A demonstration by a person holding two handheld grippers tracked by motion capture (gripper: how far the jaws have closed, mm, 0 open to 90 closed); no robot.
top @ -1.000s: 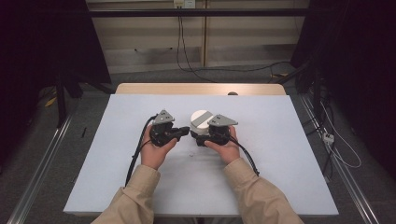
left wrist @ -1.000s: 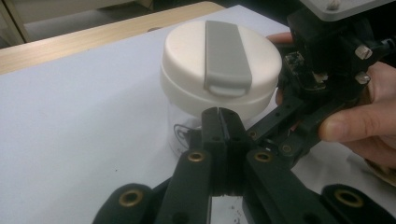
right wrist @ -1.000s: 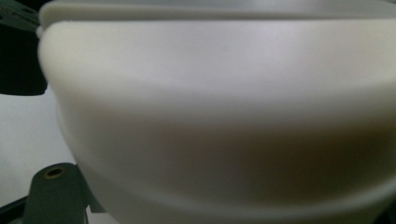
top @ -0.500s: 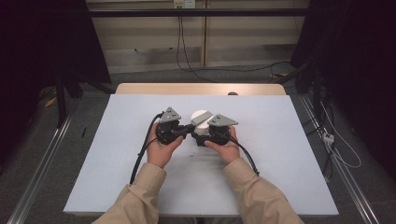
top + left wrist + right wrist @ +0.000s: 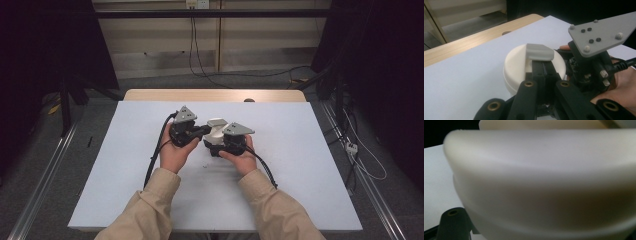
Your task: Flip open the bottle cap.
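Observation:
A round white container (image 5: 215, 128) is held between my two grippers over the middle of the table. On its lid sits a grey tab (image 5: 540, 51). My left gripper (image 5: 205, 131) reaches in from the left, and in the left gripper view its jaws (image 5: 543, 65) are pressed together with their tips right under the tab. Whether they pinch the tab is hidden. My right gripper (image 5: 216, 143) sits against the container's near right side. The right gripper view has the container's wall (image 5: 544, 182) pressed up close, and the jaws appear shut on its rim.
A pale sheet (image 5: 305, 150) covers the table, with a wooden strip (image 5: 215, 95) along its far edge. Black cables (image 5: 152, 162) trail from both grippers toward the person. Metal rails (image 5: 370, 200) and floor cables run beside the table.
My left gripper has moved right and slightly up until its tips meet the top of the white container. The right gripper and the container have stayed put.

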